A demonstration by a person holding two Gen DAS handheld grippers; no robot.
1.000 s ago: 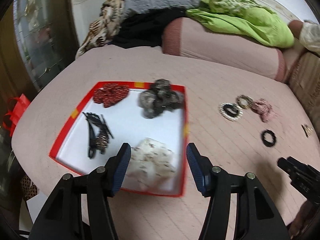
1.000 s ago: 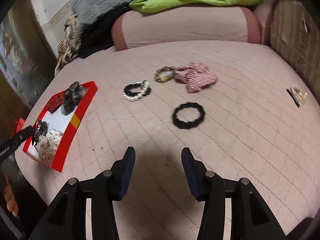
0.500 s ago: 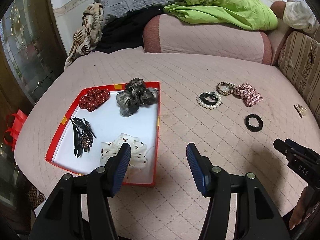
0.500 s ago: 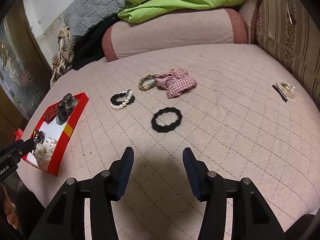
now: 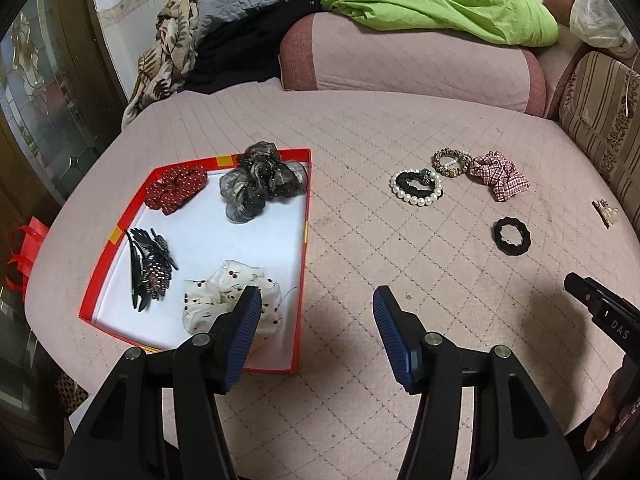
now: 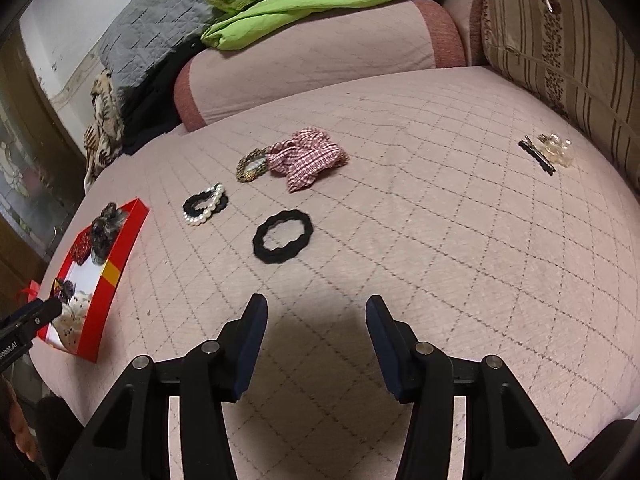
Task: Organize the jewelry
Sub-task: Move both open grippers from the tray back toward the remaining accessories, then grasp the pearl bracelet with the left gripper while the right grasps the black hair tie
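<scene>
Bare quilt lies between red box [image 5: 303, 240] and black scrunchie [image 6: 282, 236]; both tools released, empty.

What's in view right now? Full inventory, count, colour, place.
red box: 1, red with white inside, left on the bed
scrunchies in box: 3, red dotted, grey-black, white dotted
hair clips: a dark cluster, count unclear, box left side
pearl bracelet: 1, white, with a black band, mid bed
leopard band: 1, brown
plaid scrunchie: 1, red-white, beside leopard band
black hair tie: 1, nearest right gripper
gold clip: far right, count unclear
bed cover: pink quilted
left gripper: open, empty
right gripper: open, empty
</scene>
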